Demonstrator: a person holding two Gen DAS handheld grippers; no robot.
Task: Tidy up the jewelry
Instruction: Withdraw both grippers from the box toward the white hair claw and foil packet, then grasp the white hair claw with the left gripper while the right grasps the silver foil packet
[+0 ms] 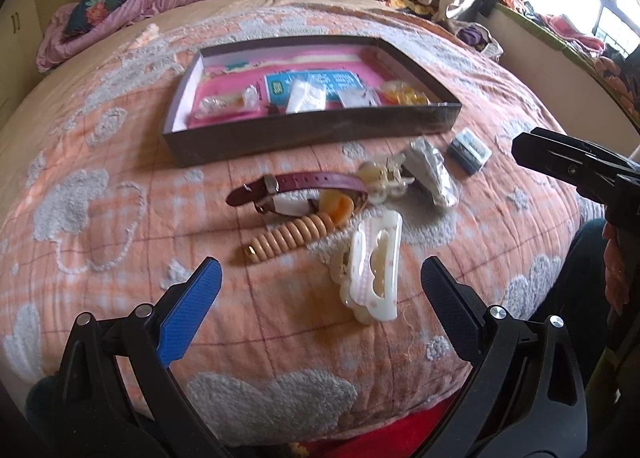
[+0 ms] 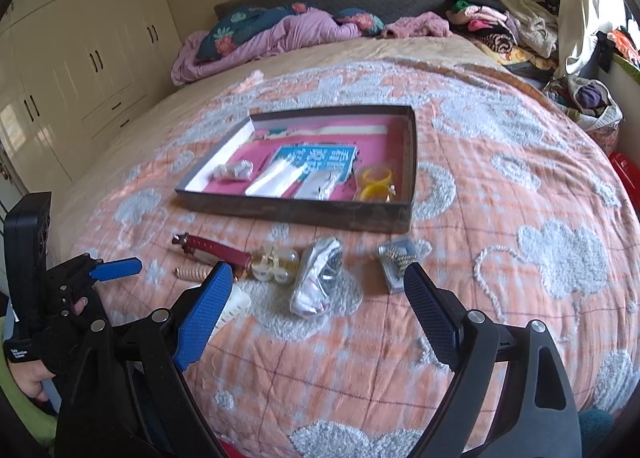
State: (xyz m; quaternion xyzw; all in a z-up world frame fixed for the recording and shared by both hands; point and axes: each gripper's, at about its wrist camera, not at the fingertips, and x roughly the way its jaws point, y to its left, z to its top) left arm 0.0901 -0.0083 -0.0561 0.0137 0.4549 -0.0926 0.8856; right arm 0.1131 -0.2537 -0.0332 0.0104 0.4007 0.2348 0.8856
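A dark shallow box point(image 1: 312, 130) point(image 2: 296, 210) with a pink lining lies on the bed and holds small bags and yellow bangles point(image 2: 376, 182). In front of it lie a maroon watch strap point(image 1: 304, 184) point(image 2: 212, 248), a beige coiled bangle point(image 1: 288, 240), a white hair claw point(image 1: 374, 266), a cream clip point(image 1: 380, 178) point(image 2: 276, 264), a silver plastic packet point(image 1: 430, 172) point(image 2: 320, 274) and a small clear case point(image 1: 469, 150) point(image 2: 396, 262). My left gripper point(image 1: 320, 270) is open above the hair claw. My right gripper point(image 2: 318, 278) is open above the silver packet.
The bed has an orange quilt with white cloud patterns point(image 2: 520, 218). Purple bedding and pillows point(image 2: 260, 34) lie at the head. Piled clothes point(image 2: 500, 30) sit at the back right. White wardrobes point(image 2: 80, 58) stand to the left.
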